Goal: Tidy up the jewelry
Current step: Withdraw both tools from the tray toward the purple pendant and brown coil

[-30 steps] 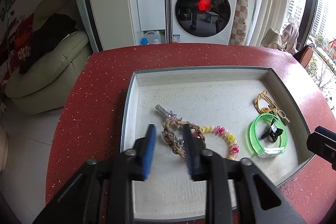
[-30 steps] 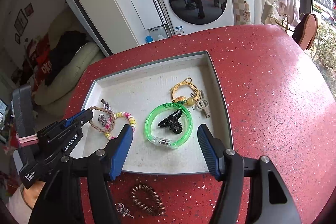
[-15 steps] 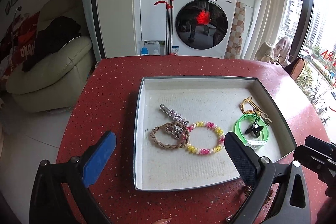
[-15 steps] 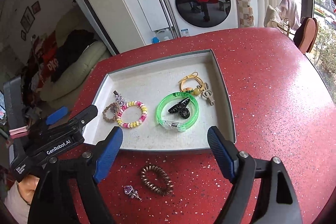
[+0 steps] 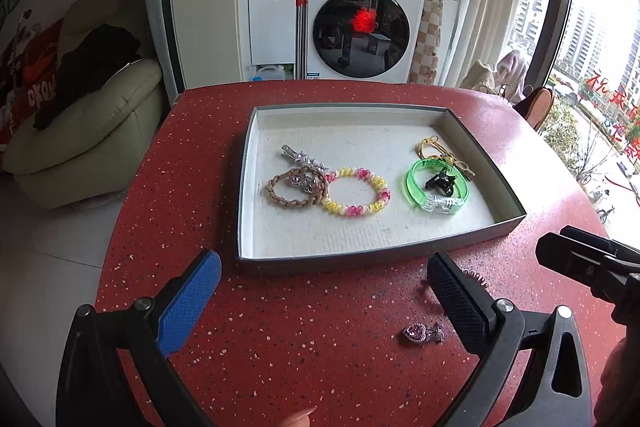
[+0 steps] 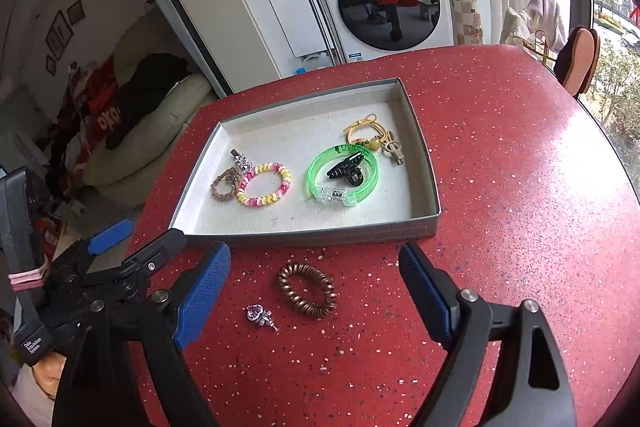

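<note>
A grey tray on the red table holds a braided brown bracelet, a silver star clip, a pink-and-yellow coil bracelet, a green bangle with a black claw clip inside it, and a yellow cord charm. In front of the tray lie a copper coil hair tie and a purple heart gem. My left gripper and right gripper hover open and empty over the table before the tray.
The red speckled table curves away at the right, where a chair stands. A cream sofa lies beyond the left edge and a washing machine behind. A fingertip shows at the bottom of the left wrist view.
Both grippers drew back from the tray toward the table's near side. The left jaws spread wide off the braided bracelet, which stays in the tray. The right jaws widened too.
</note>
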### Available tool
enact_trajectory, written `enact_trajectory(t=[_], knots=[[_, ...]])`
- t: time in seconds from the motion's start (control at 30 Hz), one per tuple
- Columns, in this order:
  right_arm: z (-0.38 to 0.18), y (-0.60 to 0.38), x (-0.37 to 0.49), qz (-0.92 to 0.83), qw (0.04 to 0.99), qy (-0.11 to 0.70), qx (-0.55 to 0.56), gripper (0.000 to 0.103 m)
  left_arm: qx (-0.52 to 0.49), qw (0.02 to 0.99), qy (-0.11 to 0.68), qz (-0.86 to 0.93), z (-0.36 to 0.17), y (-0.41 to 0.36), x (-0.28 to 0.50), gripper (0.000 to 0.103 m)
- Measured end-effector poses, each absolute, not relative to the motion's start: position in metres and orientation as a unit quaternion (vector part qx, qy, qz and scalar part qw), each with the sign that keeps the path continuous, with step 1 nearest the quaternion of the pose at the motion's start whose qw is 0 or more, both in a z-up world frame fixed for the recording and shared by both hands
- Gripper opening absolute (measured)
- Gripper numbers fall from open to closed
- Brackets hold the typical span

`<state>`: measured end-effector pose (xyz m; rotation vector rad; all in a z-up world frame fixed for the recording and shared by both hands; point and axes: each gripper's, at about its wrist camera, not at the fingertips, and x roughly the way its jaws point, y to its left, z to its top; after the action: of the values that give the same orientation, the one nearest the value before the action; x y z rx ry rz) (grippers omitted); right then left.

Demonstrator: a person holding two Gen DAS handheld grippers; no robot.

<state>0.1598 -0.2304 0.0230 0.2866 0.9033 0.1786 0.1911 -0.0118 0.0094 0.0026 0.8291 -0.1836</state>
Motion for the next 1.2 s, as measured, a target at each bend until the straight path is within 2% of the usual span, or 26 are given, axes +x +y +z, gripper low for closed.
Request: enact_trajectory(t=[0.47,1.2], knots=[[-0.02,-0.241,0.138,0.051,0.856,0.496,0.137,0.089,-0.008,0.882,0.459,-0.104,-0.037,-0.01,0.151,0.103],[-0.035,-0.218,0.168,0.068,0.849,0.517,0.09,0.088,0.005,0.871,0.479,-0.111,-0.054,-0.022,0.157,0.103]])
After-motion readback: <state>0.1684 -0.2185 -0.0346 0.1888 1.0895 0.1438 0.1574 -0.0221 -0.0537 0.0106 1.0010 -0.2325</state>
